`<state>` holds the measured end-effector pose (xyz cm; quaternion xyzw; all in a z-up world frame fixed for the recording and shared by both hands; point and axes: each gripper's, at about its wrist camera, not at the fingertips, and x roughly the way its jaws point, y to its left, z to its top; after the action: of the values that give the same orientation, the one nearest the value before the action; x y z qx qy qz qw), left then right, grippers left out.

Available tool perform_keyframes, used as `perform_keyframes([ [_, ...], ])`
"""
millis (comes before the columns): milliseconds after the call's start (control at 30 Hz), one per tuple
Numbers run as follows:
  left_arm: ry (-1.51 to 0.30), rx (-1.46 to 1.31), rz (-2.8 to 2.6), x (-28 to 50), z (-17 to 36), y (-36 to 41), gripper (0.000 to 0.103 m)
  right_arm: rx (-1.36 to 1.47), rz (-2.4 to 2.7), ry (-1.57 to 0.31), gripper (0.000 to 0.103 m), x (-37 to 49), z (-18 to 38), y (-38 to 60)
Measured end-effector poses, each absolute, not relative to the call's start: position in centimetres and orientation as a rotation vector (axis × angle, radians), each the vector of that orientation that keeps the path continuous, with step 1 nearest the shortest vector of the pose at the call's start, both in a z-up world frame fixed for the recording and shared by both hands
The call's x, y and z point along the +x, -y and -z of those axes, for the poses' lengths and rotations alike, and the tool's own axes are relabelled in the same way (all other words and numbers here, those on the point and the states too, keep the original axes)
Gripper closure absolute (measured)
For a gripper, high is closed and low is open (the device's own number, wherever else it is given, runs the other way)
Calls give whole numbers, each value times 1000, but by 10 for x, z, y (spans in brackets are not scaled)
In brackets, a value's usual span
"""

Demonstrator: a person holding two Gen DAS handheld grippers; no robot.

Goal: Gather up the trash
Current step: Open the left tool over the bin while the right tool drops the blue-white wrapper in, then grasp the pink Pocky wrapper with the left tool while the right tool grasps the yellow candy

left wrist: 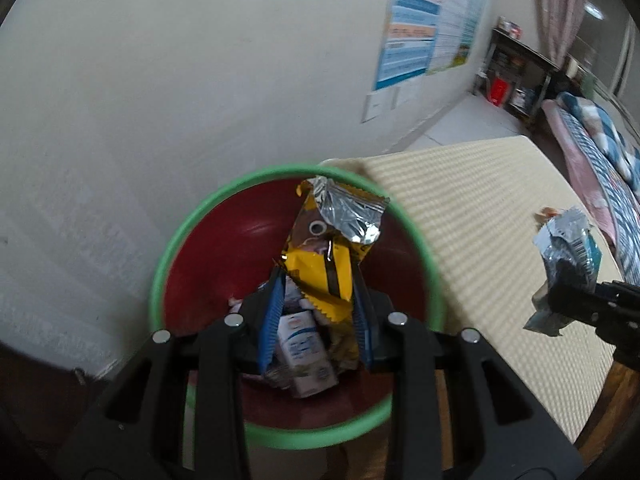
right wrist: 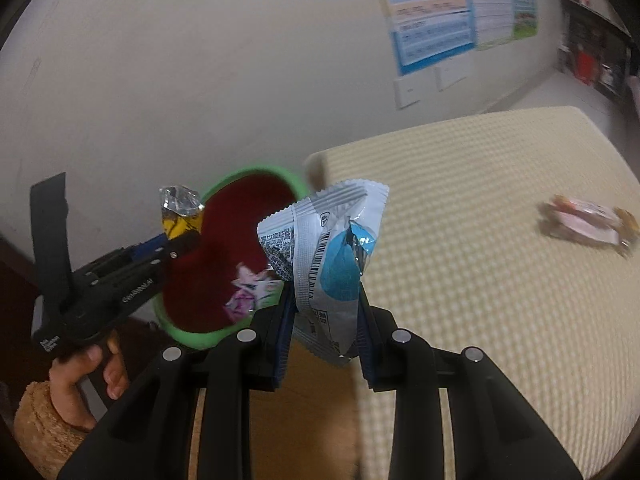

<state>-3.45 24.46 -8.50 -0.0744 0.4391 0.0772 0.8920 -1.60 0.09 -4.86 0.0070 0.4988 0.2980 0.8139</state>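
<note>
My left gripper (left wrist: 318, 280) is shut on a yellow snack wrapper (left wrist: 320, 256) with a torn silver top, held over the mouth of the red bin with a green rim (left wrist: 188, 232). Inside the bin lie a small white carton (left wrist: 304, 344) and other wrappers. My right gripper (right wrist: 324, 292) is shut on a white and blue wrapper (right wrist: 332, 248), just right of the bin (right wrist: 224, 336) and above the mat's edge. In the right wrist view the left gripper (right wrist: 180, 236) shows with its yellow wrapper (right wrist: 180, 220) over the bin. A pink wrapper (right wrist: 588, 224) lies on the mat.
A cream woven mat (left wrist: 480, 208) covers the surface right of the bin. A white wall with posters (left wrist: 428, 20) stands behind. A dark shelf (left wrist: 516, 72) and bedding (left wrist: 600, 148) are at the far right. A hand (right wrist: 80, 376) in a brown sleeve holds the left gripper.
</note>
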Motion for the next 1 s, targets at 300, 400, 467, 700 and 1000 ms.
perform_keyframes([
  [300, -944, -210, -217, -49, 101, -282, 73, -34, -756, -1103, 74, -9, 54, -73],
  [400, -949, -219, -223, -48, 103, -285, 73, -45, -777, -1099, 74, -8, 54, -88],
  [467, -953, -220, -226, -49, 105, -286, 73, -49, -786, -1098, 72, -8, 54, -95],
  [700, -954, -253, -234, -44, 110, -292, 40, -26, -801, -1089, 42, -7, 56, -96],
  [1000, -952, -274, -224, -39, 109, -283, 25, 63, -659, -1066, 38, 6, 59, -27],
])
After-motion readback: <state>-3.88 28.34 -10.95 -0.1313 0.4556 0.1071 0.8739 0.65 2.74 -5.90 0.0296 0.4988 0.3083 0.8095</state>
